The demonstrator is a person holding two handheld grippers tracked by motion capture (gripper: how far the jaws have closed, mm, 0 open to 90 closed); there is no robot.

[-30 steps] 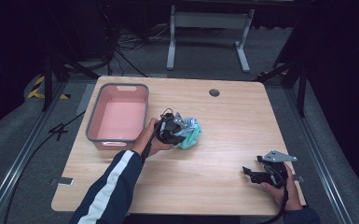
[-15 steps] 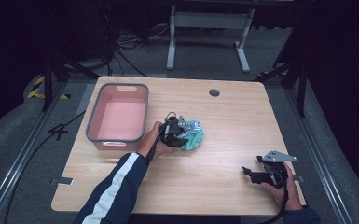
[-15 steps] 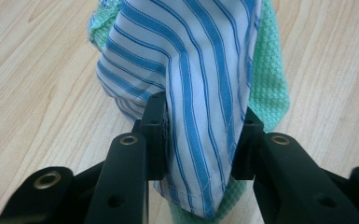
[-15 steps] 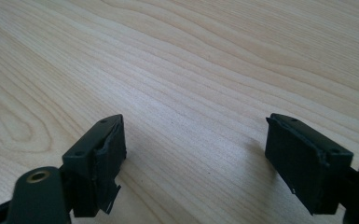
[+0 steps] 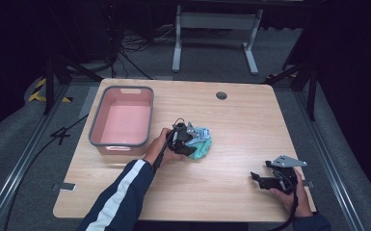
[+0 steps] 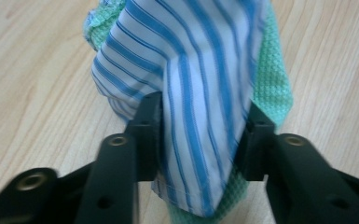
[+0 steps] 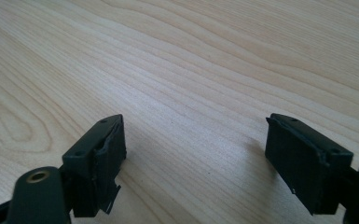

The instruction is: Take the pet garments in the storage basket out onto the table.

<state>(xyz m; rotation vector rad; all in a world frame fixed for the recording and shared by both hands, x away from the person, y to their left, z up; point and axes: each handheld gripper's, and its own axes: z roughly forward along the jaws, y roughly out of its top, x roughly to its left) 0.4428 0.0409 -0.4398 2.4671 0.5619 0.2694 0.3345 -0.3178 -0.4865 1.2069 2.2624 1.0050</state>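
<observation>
A crumpled bundle of cloths lies at the middle of the wooden table (image 5: pixel 241 125): a white cloth with blue stripes (image 6: pixel 200 70) on top of a green waffle-weave cloth (image 6: pixel 270 79), the green cloth (image 5: pixel 203 148) showing at the bundle's near side in the high view. My left gripper (image 5: pixel 192 139) is at the bundle's left. Its jaws have just been opening, and the striped cloth hangs loosely between them in the left gripper view (image 6: pixel 200 116). My right gripper (image 5: pixel 258 177) rests near the table's front right corner, open over bare wood (image 7: pixel 196 144).
A pink bin with a grey rim (image 5: pixel 120 143) stands at the table's left, beside my left hand. A round cable hole (image 5: pixel 221 95) sits near the far edge. Dark floor, cables and a metal stand lie beyond the table.
The left gripper's jaws have parted around the cloth bundle, and the hand has shifted slightly. The bundle sits lower on the table. The right gripper has not moved.
</observation>
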